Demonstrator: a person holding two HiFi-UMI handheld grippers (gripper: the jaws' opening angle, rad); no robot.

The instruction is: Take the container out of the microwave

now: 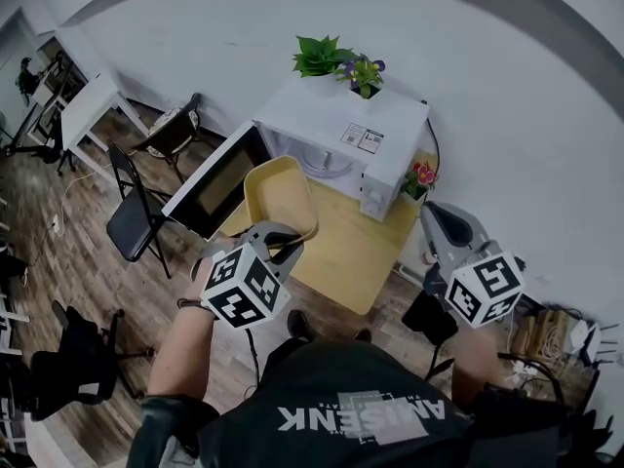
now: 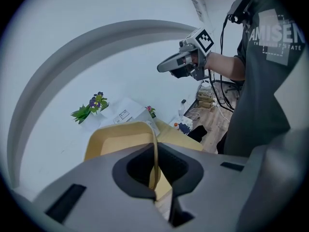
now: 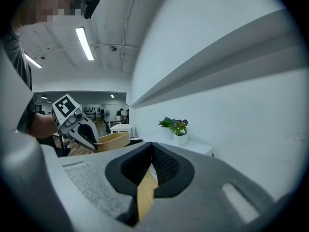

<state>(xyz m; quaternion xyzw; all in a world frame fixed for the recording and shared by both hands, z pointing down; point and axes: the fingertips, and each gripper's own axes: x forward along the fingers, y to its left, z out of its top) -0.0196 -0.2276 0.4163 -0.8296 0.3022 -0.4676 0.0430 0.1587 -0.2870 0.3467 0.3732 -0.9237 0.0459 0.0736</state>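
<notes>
A shallow yellow container (image 1: pixel 278 195) hangs in the air in front of the white microwave (image 1: pixel 336 130), whose door (image 1: pixel 214 178) stands open to the left. My left gripper (image 1: pixel 278 237) is shut on the container's near rim; in the left gripper view the thin rim (image 2: pixel 154 153) runs between the pads. My right gripper (image 1: pixel 444 224) hovers off the table's right end, apart from the container, jaws together with nothing in them. In the right gripper view the container (image 3: pixel 112 140) shows at the left, held by the left gripper (image 3: pixel 89 134).
The microwave stands on a small wooden table (image 1: pixel 356 252) against the white wall. A green plant (image 1: pixel 322 57) and a flower pot (image 1: pixel 363 74) sit on top of it, a small pink flower (image 1: pixel 421 175) beside it. Folding chairs (image 1: pixel 136 213) stand to the left, cables (image 1: pixel 556 334) on the floor at right.
</notes>
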